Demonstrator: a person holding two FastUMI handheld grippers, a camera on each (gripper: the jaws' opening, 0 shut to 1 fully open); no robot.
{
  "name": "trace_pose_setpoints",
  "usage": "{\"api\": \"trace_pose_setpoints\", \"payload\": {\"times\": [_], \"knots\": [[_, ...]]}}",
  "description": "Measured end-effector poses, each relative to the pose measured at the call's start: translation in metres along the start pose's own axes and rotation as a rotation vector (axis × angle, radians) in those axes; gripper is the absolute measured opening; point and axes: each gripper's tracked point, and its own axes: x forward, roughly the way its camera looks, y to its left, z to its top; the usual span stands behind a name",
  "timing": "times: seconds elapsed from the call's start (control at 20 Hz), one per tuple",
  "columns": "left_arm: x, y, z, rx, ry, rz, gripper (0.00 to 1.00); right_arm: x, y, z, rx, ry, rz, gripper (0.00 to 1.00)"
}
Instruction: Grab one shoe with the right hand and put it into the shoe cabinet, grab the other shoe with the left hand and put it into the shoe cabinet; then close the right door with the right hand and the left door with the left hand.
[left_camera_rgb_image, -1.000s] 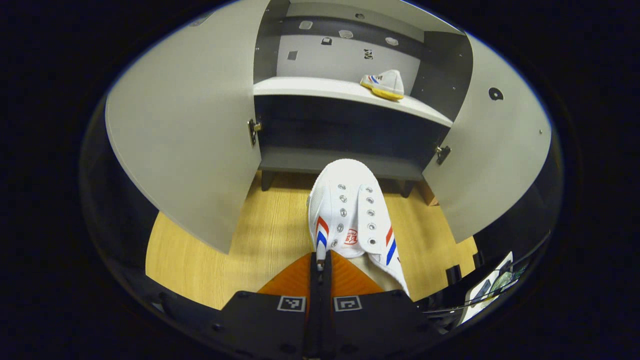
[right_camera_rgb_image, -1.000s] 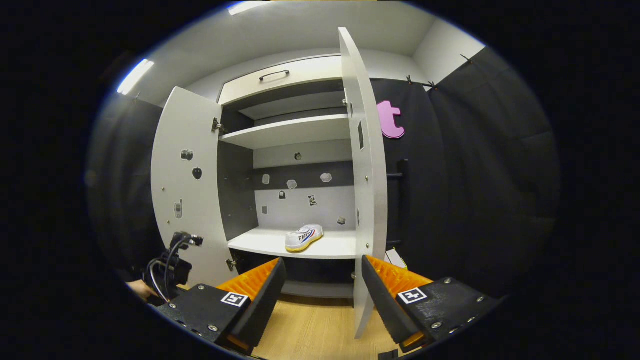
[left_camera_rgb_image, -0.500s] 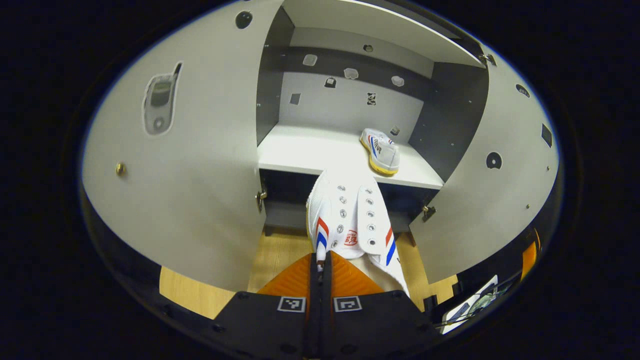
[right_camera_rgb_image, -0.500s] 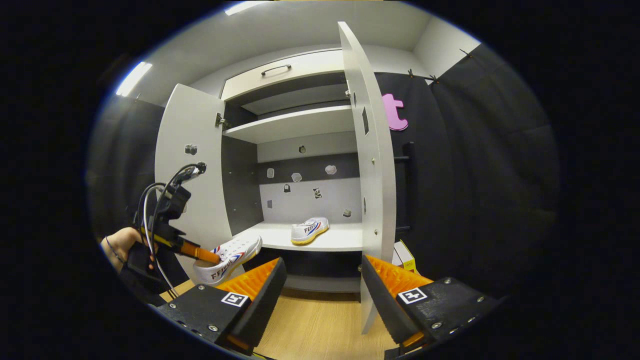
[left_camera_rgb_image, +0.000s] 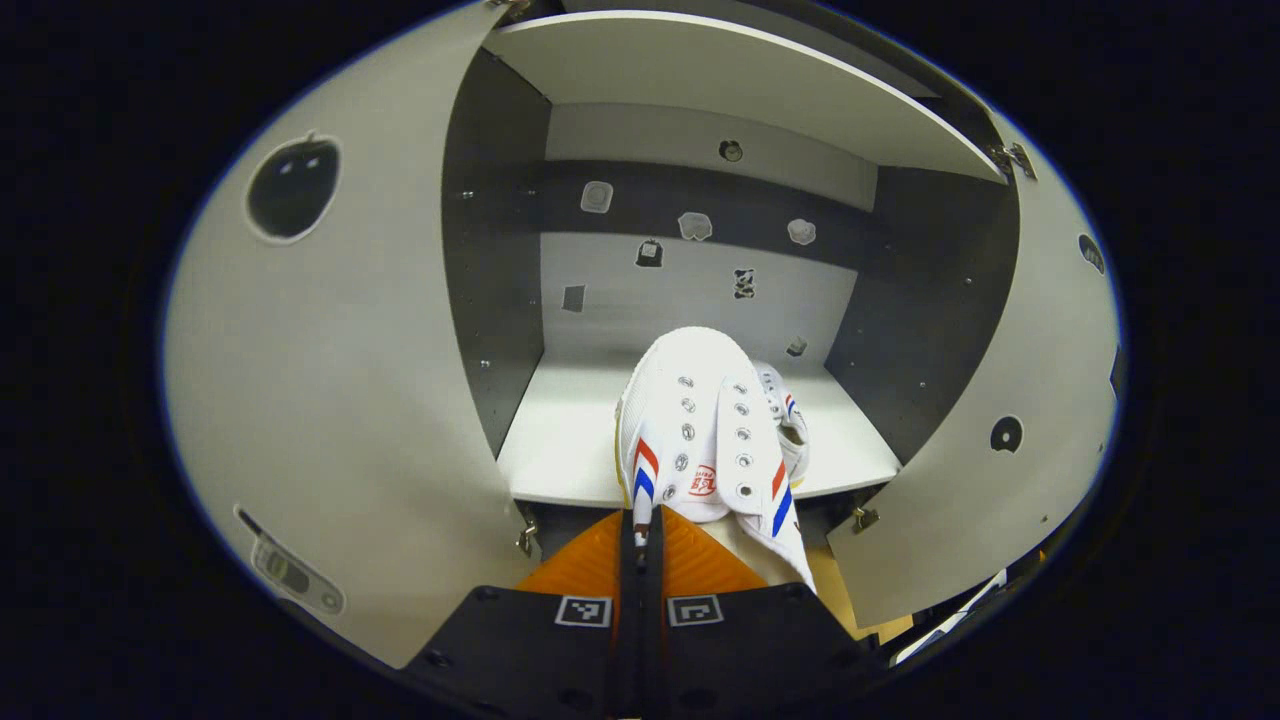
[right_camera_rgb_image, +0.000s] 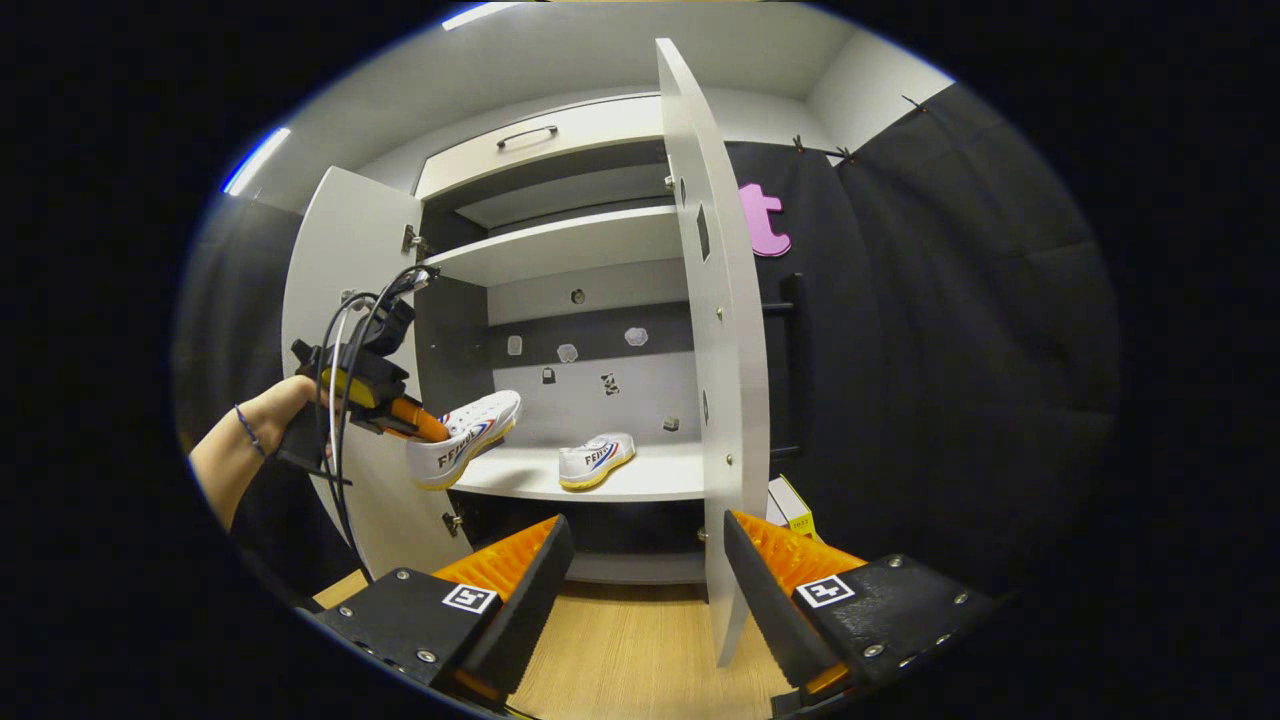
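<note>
My left gripper (left_camera_rgb_image: 640, 530) is shut on the rim of a white shoe (left_camera_rgb_image: 700, 440) with red and blue stripes, held toe-forward above the front edge of the cabinet's white shelf (left_camera_rgb_image: 560, 440). In the right gripper view the same shoe (right_camera_rgb_image: 465, 435) hangs from the left gripper (right_camera_rgb_image: 425, 428) at the shelf's left front. The other white shoe (right_camera_rgb_image: 595, 460) lies on the shelf (right_camera_rgb_image: 650, 478); part of that shoe (left_camera_rgb_image: 790, 420) peeks out behind the held one. My right gripper (right_camera_rgb_image: 645, 580) is open, back from the cabinet, holding nothing.
Both cabinet doors stand open: the left door (left_camera_rgb_image: 330, 380) and the right door (left_camera_rgb_image: 1000, 420), whose edge (right_camera_rgb_image: 715, 360) rises right ahead of my right gripper. A person's hand (right_camera_rgb_image: 250, 430) holds the left gripper. A small box (right_camera_rgb_image: 790, 505) sits behind the right door. Wood floor (right_camera_rgb_image: 640, 660) lies below.
The left gripper has risen and advanced with the shoe, from low over the floor up to the shelf's front edge. The right gripper has barely shifted and stays open.
</note>
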Motion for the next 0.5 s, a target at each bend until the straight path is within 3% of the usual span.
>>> {"api": "trace_pose_setpoints", "payload": {"times": [0.25,0.3,0.5], "knots": [[0.055,-0.003,0.009,0.033,0.043,-0.022,0.06,0.011,0.004,-0.001,0.012,-0.004,-0.046,0.93],[0.068,-0.002,0.008,0.040,0.058,-0.022,0.06,0.014,0.004,-0.002,0.015,-0.003,-0.052,0.98],[0.113,0.004,0.000,0.013,0.114,-0.029,0.06,0.023,0.008,-0.004,0.018,-0.002,-0.085,0.93]]}}
